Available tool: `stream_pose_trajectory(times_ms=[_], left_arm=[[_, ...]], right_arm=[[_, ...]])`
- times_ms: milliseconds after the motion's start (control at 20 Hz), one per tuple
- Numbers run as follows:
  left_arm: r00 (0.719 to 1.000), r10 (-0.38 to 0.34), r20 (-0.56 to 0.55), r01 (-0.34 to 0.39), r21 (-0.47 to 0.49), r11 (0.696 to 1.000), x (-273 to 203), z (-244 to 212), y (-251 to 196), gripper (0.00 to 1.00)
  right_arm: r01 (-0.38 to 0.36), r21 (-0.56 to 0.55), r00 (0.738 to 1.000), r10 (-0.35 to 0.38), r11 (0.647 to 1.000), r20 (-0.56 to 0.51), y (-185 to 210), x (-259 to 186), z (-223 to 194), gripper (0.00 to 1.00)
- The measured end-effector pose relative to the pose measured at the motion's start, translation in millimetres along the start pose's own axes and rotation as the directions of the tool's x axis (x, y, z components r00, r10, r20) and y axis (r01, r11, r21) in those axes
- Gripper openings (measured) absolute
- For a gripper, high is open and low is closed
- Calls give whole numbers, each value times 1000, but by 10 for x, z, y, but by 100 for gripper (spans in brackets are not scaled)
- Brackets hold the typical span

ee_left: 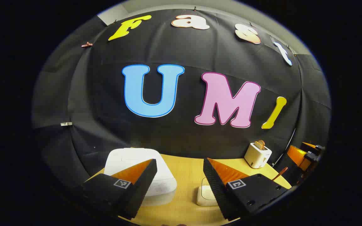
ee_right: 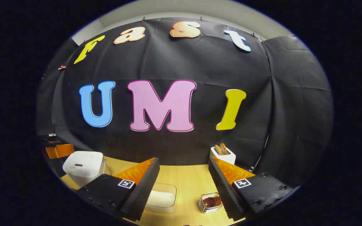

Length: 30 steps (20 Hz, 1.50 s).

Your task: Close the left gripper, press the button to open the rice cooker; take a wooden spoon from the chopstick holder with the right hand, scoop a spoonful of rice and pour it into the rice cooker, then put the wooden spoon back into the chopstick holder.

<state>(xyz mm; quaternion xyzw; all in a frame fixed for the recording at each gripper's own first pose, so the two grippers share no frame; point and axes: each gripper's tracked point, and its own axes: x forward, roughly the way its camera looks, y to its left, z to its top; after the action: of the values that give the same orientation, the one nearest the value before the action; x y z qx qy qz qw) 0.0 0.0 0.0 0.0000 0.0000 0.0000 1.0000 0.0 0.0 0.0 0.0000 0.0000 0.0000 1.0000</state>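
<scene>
White rice cooker (ee_left: 140, 171) lid down, sits on wood table (ee_left: 184, 169) just behind left gripper (ee_left: 180, 179) L finger. Right gripper (ee_right: 184, 180): rice container (ee_right: 163, 196) between fingers, chopstick holder (ee_right: 211, 202) by R finger. Both grippers wide apart, nothing held.

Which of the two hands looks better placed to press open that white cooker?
Left, probably. The left gripper hangs open just above the rice cooker, lid shut. The right gripper sees it far to its left, over the rice box.
</scene>
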Motion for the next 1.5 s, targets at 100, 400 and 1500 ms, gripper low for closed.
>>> stream_pose_trajectory(times_ms=[100,400,1500], left_arm=[[998,-44,-50,44,3,999,-19,-157,-58,95],[996,-64,-67,69,72,995,-99,-311,-41,96],[995,-94,-9,95,87,992,98,-9,350,65]], right_arm=[[25,7,999,-25,1000,-25,-47,-38,-63,97],[13,72,994,-5,997,-109,52,-81,-220,98],[19,63,994,-12,998,-106,137,-199,-278,98]])
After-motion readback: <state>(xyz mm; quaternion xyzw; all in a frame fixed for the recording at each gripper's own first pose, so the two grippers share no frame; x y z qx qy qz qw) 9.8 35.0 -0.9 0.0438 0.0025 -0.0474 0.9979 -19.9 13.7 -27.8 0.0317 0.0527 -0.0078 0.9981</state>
